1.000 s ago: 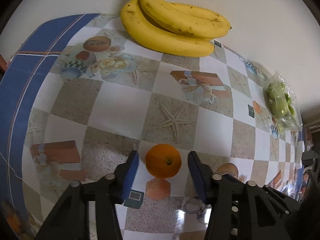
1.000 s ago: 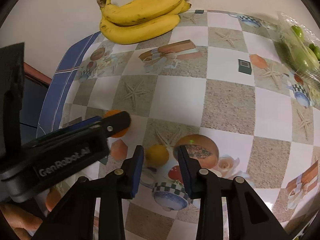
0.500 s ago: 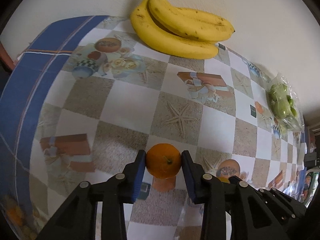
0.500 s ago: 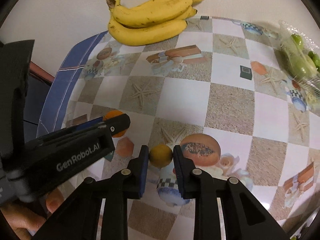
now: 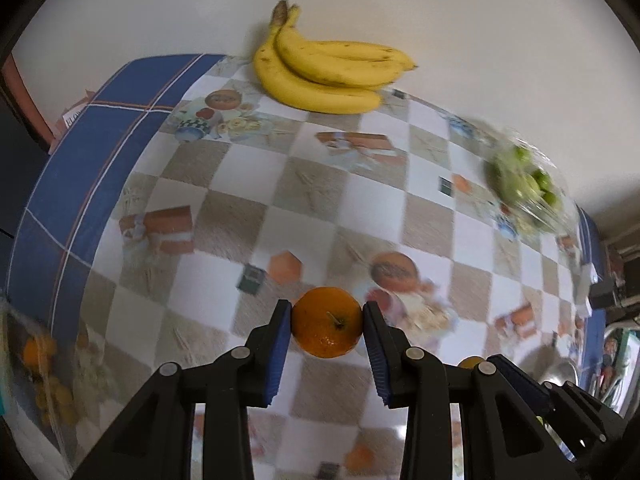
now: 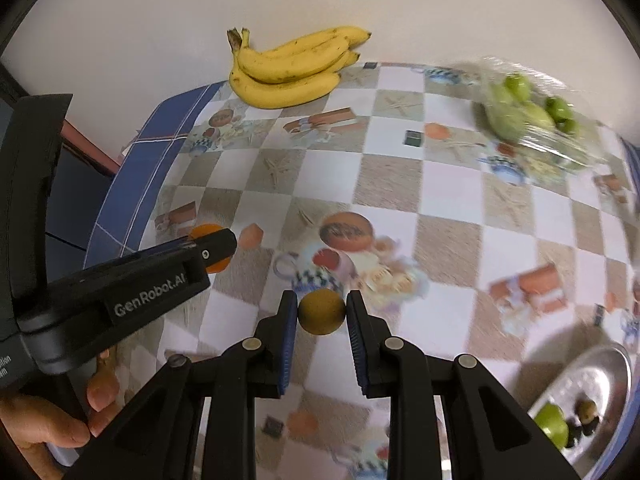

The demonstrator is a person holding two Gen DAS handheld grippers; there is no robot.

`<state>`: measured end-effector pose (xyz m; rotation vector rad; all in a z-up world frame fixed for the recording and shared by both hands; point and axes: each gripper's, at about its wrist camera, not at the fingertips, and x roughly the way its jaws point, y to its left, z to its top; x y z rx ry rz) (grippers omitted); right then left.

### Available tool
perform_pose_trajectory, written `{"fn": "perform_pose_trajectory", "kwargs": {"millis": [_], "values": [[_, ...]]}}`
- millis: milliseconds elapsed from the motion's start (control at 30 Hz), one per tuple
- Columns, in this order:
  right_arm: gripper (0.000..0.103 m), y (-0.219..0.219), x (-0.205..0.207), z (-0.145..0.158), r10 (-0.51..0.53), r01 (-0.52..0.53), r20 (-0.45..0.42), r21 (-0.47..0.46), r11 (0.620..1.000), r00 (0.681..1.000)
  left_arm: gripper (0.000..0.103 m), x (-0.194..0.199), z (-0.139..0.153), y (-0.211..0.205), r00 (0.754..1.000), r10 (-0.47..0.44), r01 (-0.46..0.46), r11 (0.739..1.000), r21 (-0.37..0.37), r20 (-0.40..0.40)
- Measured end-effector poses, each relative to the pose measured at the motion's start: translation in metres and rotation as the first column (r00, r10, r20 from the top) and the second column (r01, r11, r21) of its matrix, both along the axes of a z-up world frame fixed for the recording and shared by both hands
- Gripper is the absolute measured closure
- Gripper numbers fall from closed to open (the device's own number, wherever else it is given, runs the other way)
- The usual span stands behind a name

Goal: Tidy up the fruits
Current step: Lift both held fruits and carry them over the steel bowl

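My left gripper [image 5: 326, 328] is shut on an orange [image 5: 326, 326] and holds it above the checkered tablecloth. My right gripper [image 6: 322, 312] is shut on a small yellow-brown round fruit [image 6: 321, 311], also lifted off the cloth. The left gripper and its orange [image 6: 208, 234] show at the left of the right wrist view. A metal plate [image 6: 600, 368] with a green fruit [image 6: 554, 424] and small dark fruits lies at the lower right.
A bunch of bananas [image 5: 324, 76] lies by the wall at the back, also in the right wrist view [image 6: 292, 68]. A plastic bag of green fruit [image 6: 524, 116] sits at the back right. A bag with oranges [image 5: 40, 368] is at the left edge.
Both grippers have shut on their fruits and lifted them off the cloth. The views have pulled back and up, and the metal plate has come into the right view.
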<state>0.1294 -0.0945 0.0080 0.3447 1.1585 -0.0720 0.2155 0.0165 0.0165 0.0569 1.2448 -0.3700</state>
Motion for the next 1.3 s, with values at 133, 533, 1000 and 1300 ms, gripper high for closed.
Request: {"fn": "perform_pose_trajectory", "kwargs": {"millis": [133, 533, 1000, 1300], "values": [[0.077, -0.006, -0.034, 0.012, -0.009, 0.009, 0.018, -0.027, 1.0, 1.0, 0.064, -0.029, 0.006, -0.011, 1.0, -0.012, 0.012, 1.0, 0.001, 0.005], [0.077, -0.037, -0.119, -0.001, -0.088, 0.088, 0.009, -0.056, 0.995, 0.996, 0.064, -0.111, 0.002, -0.032, 1.0, 0.003, -0.002, 0.999, -0.04, 0.005], [0.077, -0.067, -0.172, -0.025, -0.196, 0.197, 0.035, -0.029, 0.98, 0.98, 0.064, -0.163, -0.013, -0.06, 0.998, 0.0, 0.002, 0.999, -0.034, 0.065], [0.077, -0.118, -0.201, -0.017, -0.328, 0.328, 0.069, 0.004, 0.945, 0.942, 0.064, -0.186, -0.004, -0.091, 0.993, -0.076, 0.083, 0.994, -0.07, 0.094]]}}
